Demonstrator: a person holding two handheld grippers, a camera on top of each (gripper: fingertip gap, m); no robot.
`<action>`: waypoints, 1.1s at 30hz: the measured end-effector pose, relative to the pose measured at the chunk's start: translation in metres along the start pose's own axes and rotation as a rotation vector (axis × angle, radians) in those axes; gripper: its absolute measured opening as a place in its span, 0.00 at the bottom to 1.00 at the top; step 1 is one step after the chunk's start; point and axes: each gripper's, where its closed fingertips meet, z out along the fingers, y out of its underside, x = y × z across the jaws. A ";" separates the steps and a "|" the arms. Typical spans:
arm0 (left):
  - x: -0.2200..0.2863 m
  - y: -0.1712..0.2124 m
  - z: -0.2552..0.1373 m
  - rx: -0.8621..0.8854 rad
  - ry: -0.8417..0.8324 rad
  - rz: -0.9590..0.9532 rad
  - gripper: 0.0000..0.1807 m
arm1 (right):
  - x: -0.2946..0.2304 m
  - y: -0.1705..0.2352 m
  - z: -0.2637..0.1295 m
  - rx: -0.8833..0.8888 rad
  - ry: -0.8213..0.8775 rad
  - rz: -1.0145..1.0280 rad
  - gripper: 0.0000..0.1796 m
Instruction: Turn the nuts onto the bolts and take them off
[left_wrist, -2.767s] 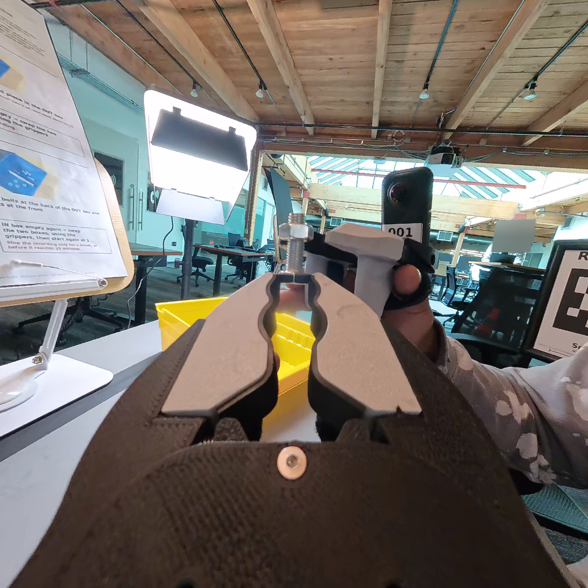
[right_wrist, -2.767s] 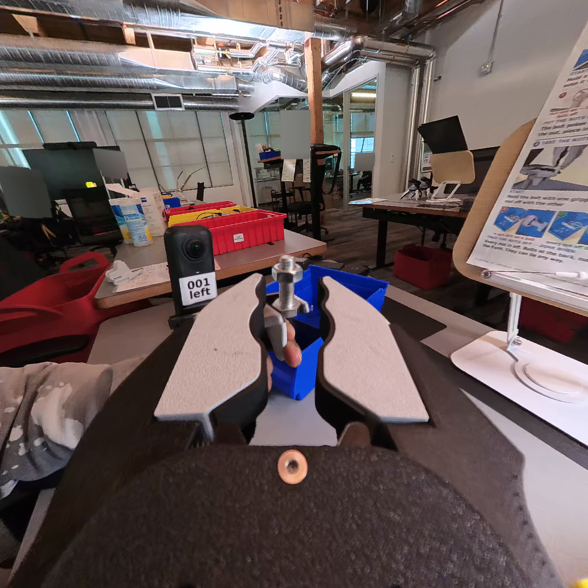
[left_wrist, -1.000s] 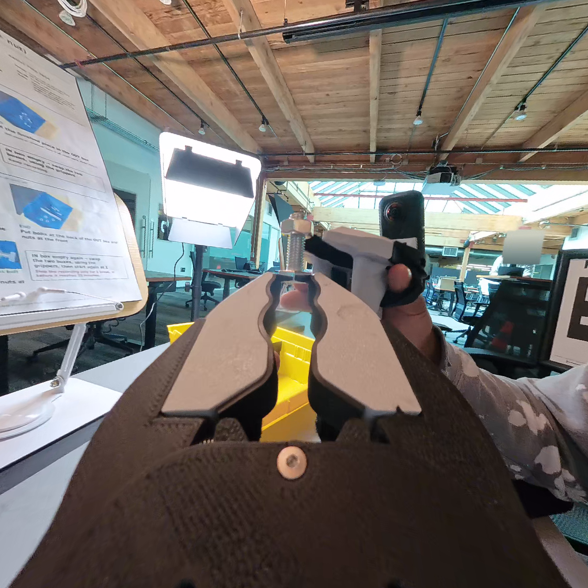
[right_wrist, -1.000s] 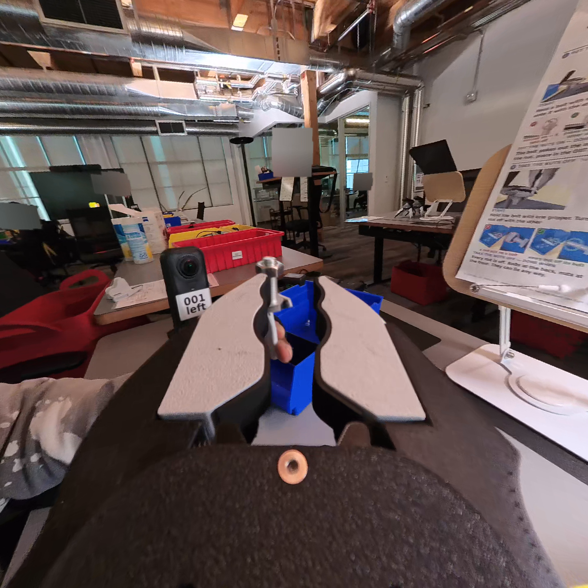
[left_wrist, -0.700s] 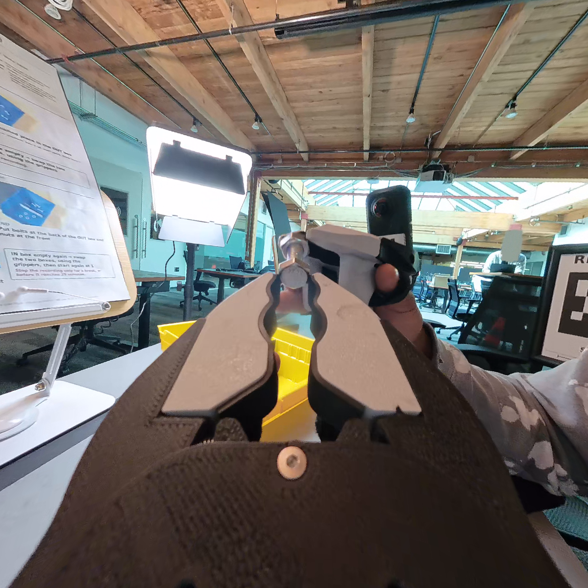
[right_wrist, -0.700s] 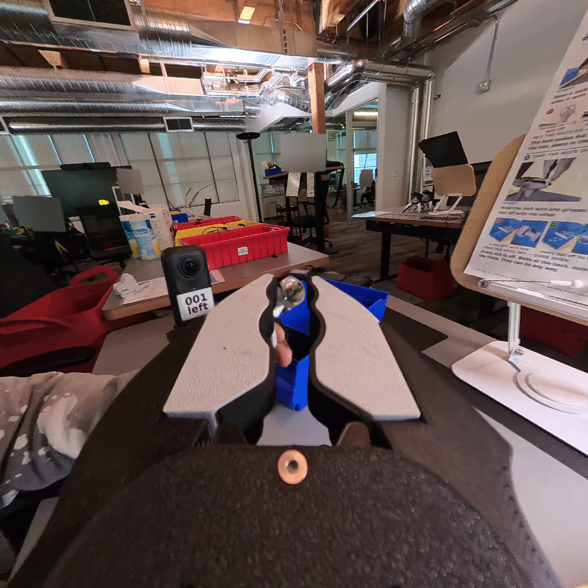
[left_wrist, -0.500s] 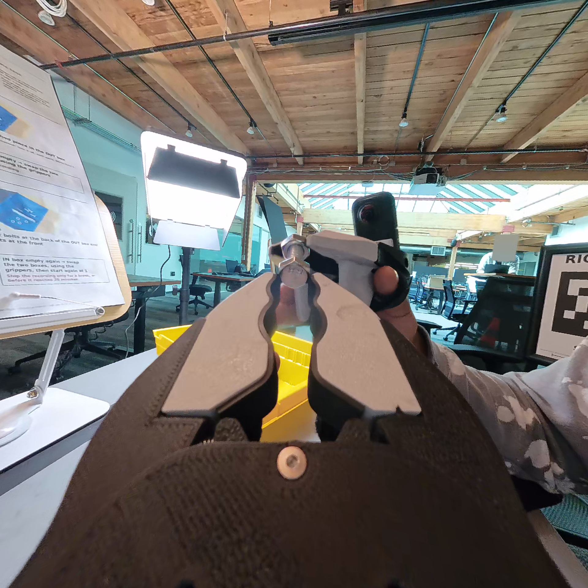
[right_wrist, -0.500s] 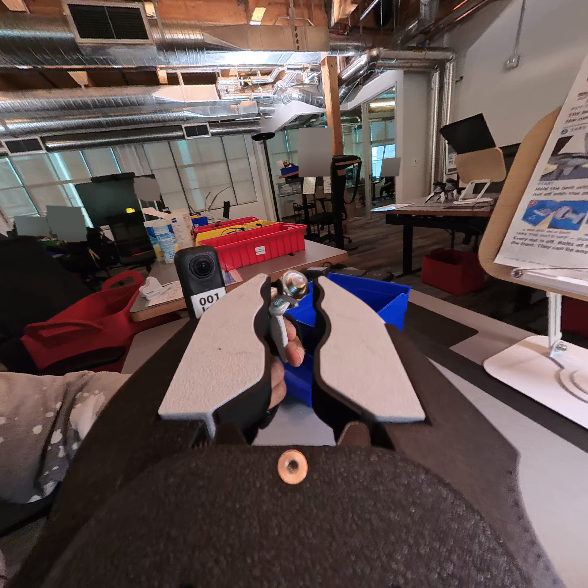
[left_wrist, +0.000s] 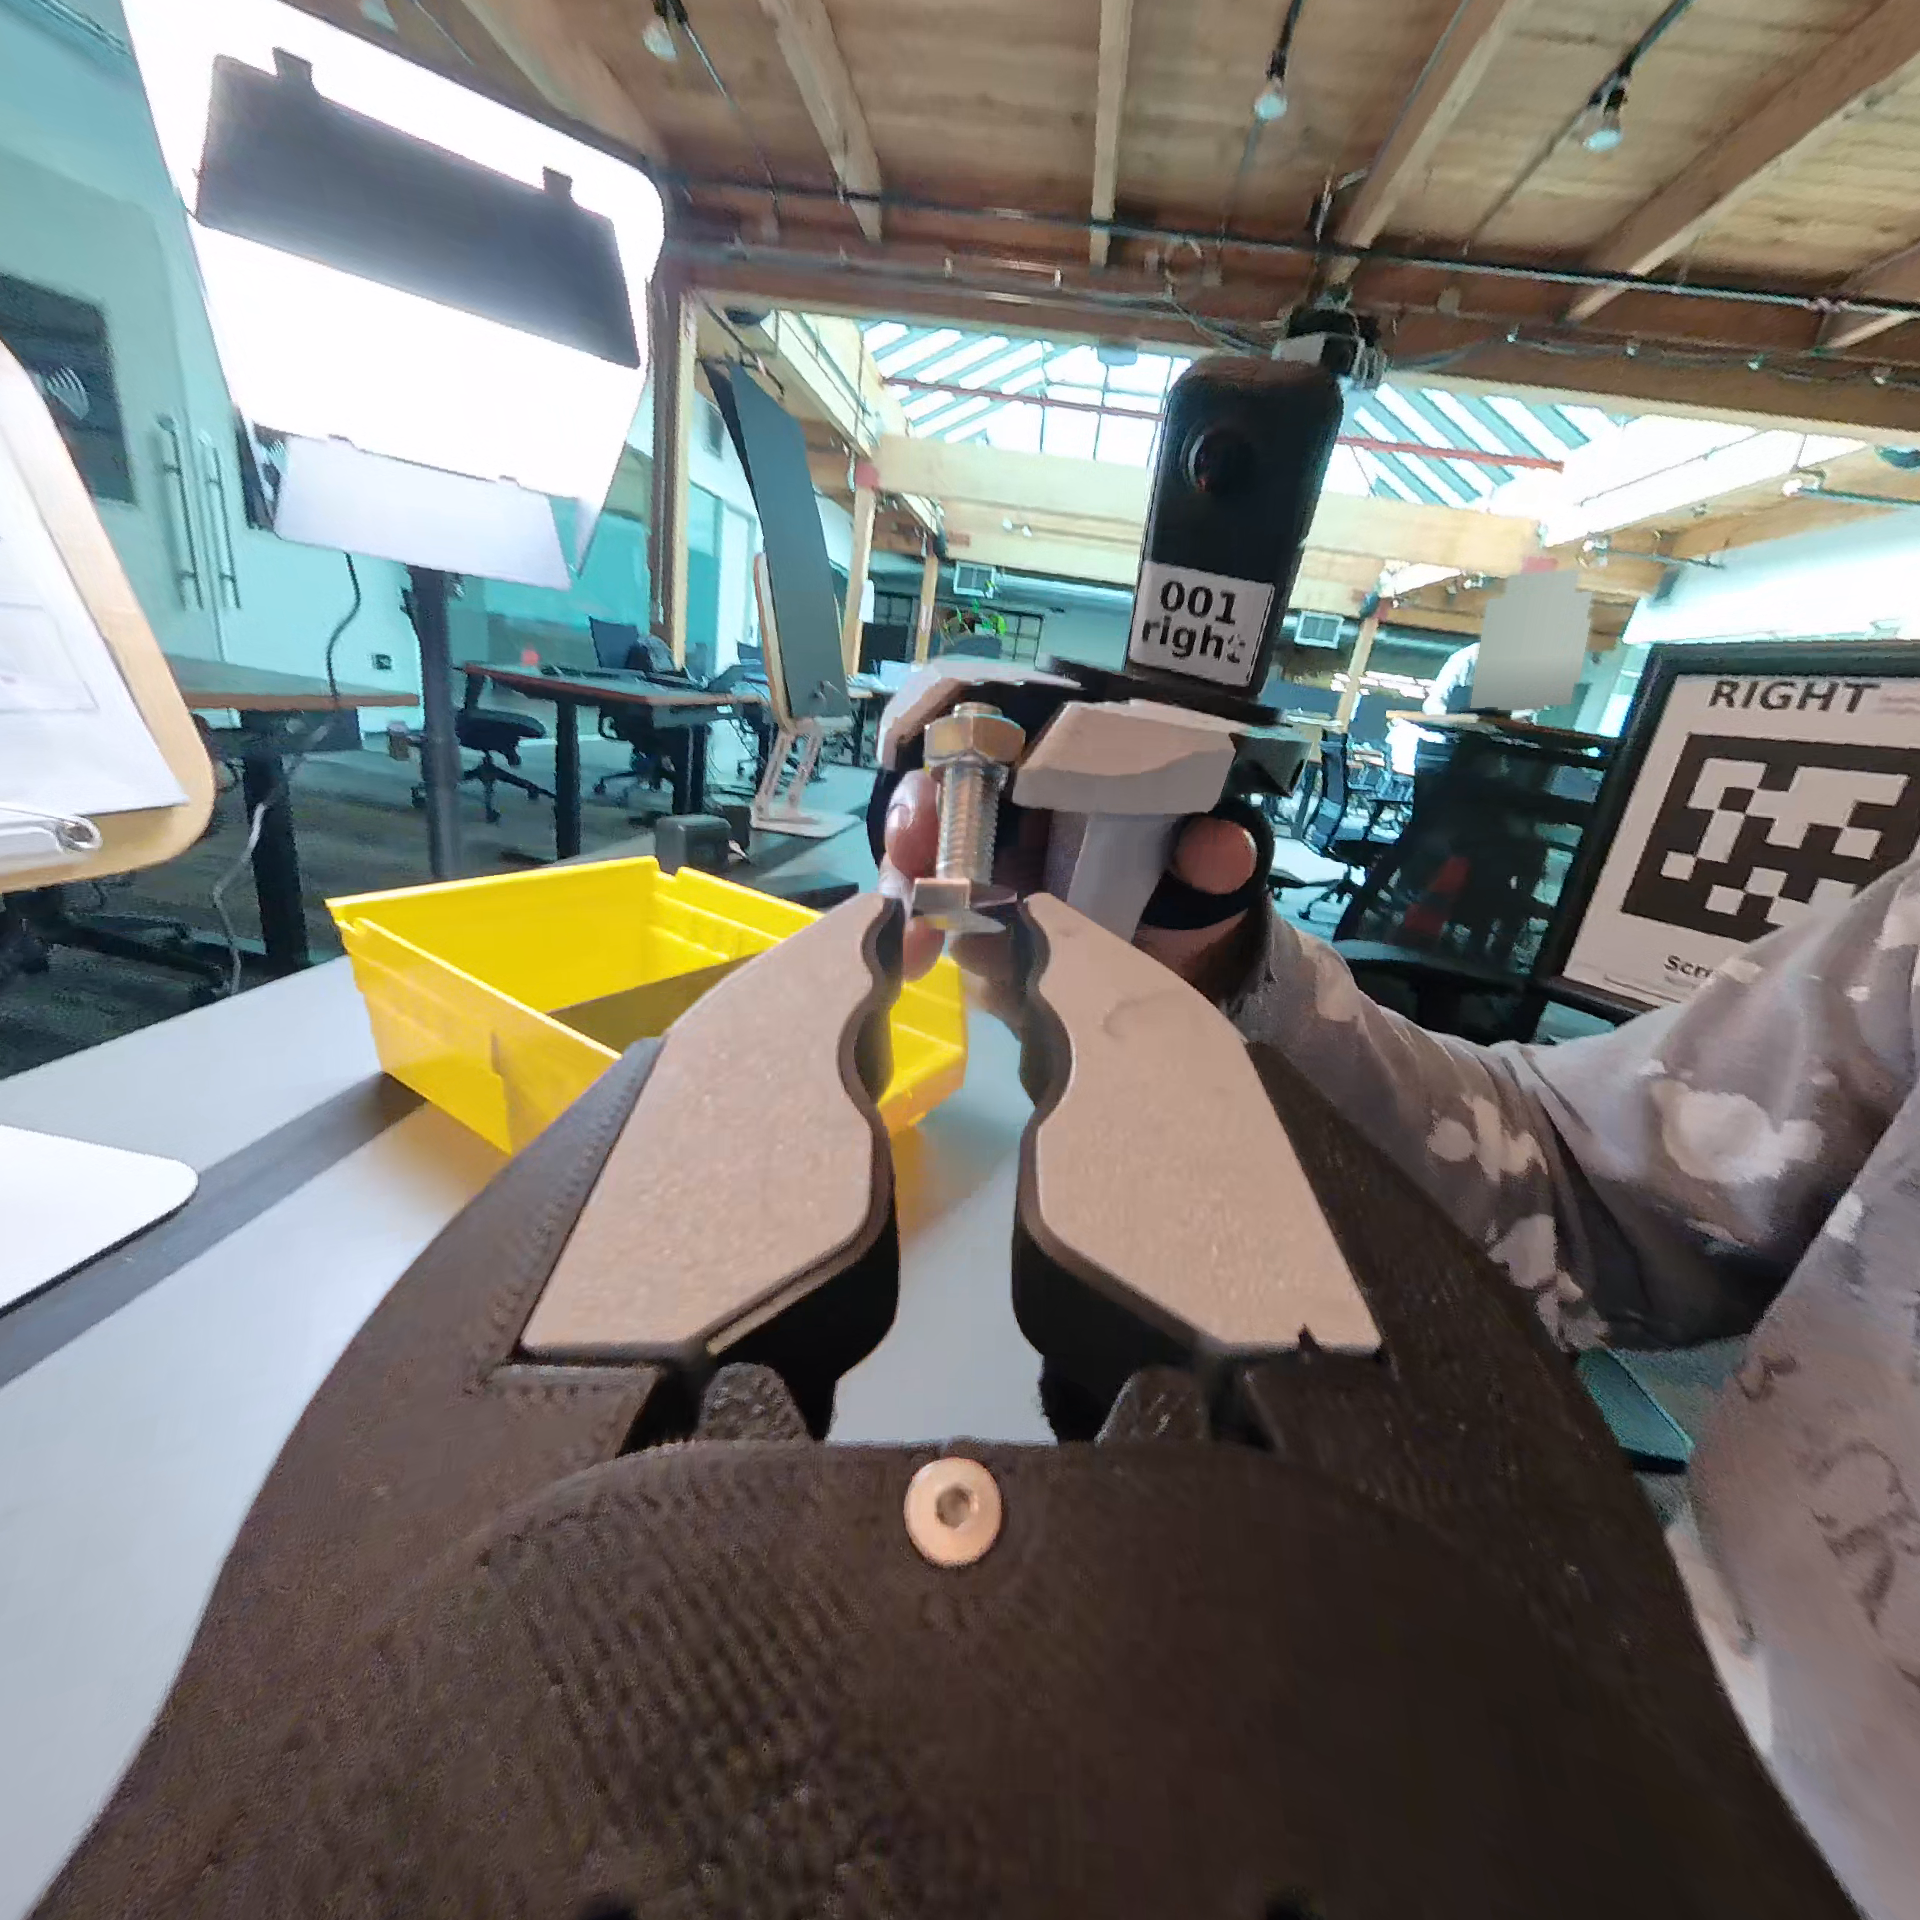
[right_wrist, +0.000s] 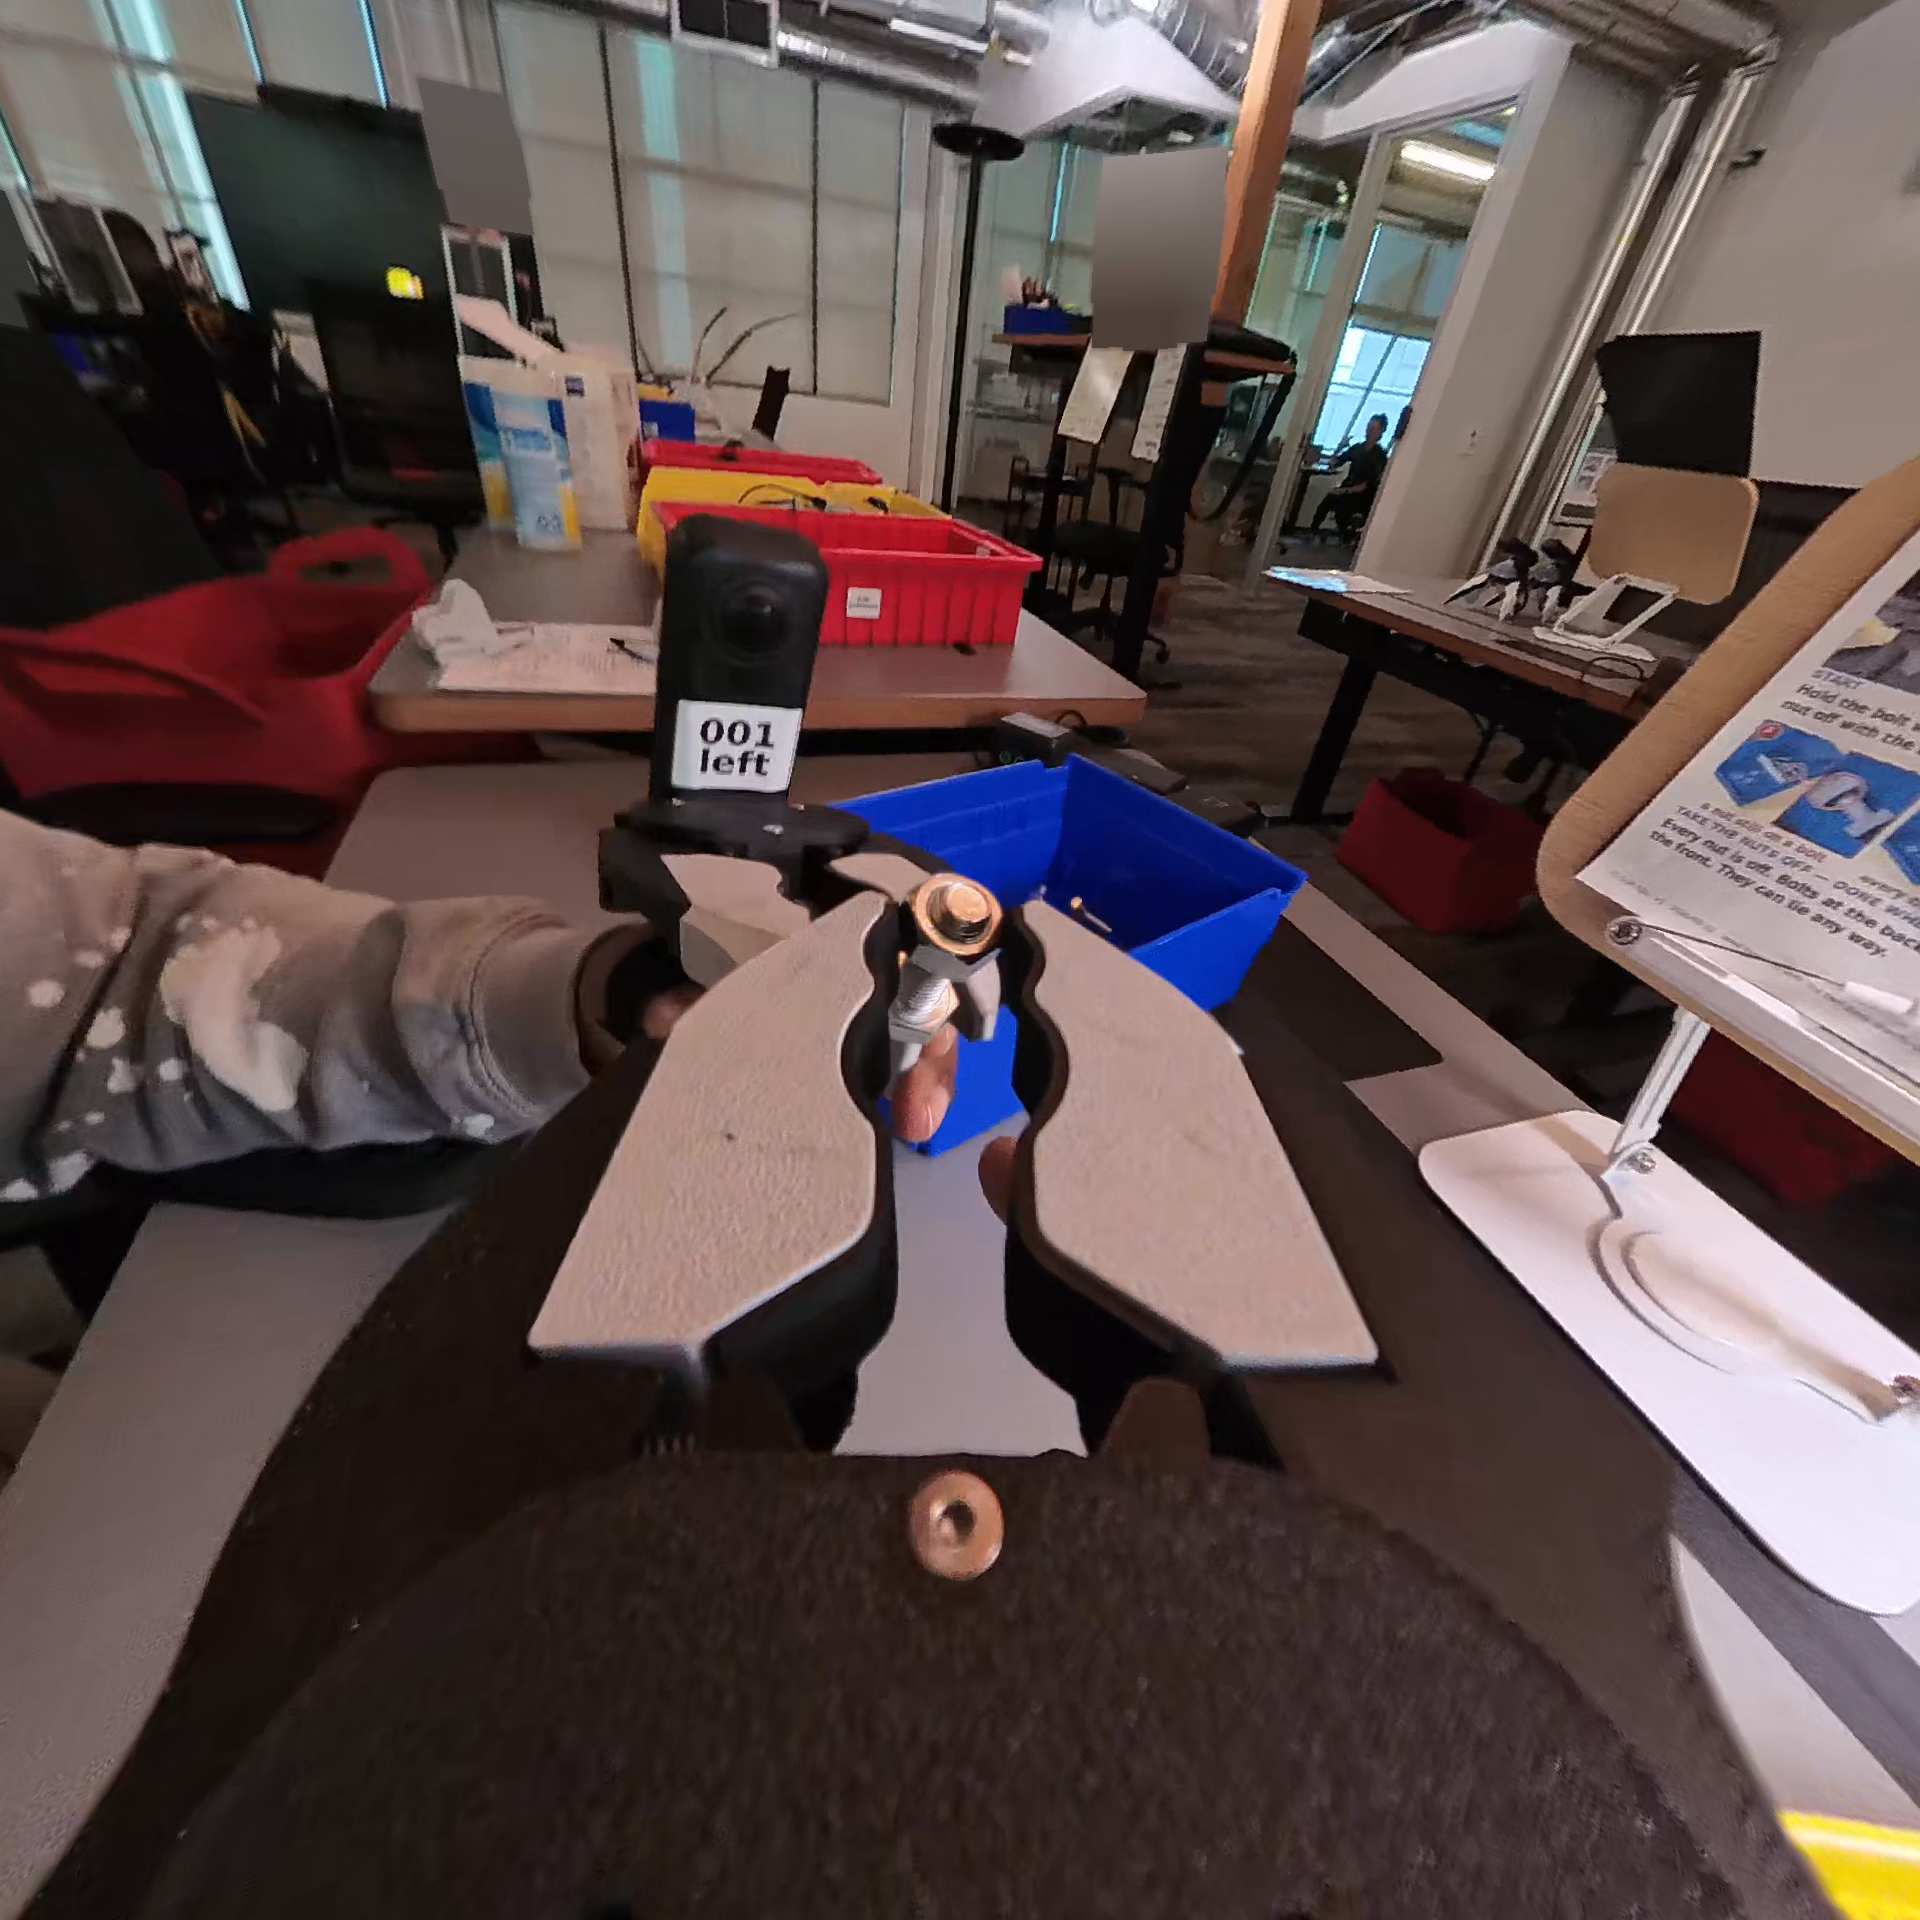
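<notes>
The left gripper is pinching the head of a silver bolt between its fingertips and holding it upright above the grey table. The right gripper is closing around the nut at the top of the bolt's thread; in the right wrist view, the nut sits clamped between the two tips. A yellow bin is standing on the table just beyond the left gripper, its visible floor showing nothing inside. A blue bin is sitting beyond the right gripper, with at least one small metal part lying at the bottom; whether it is a bolt or something else is too small to tell.
</notes>
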 end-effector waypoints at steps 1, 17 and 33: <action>0.000 0.002 0.001 -0.016 0.002 -0.005 0.12 | -0.001 0.003 0.000 -0.022 -0.005 -0.026 0.10; 0.004 0.018 0.003 -0.150 0.024 0.022 0.12 | -0.009 0.015 -0.004 -0.111 -0.053 -0.104 0.10; 0.002 -0.004 0.000 0.024 -0.064 0.083 0.10 | 0.002 -0.003 0.000 0.091 -0.074 0.169 0.17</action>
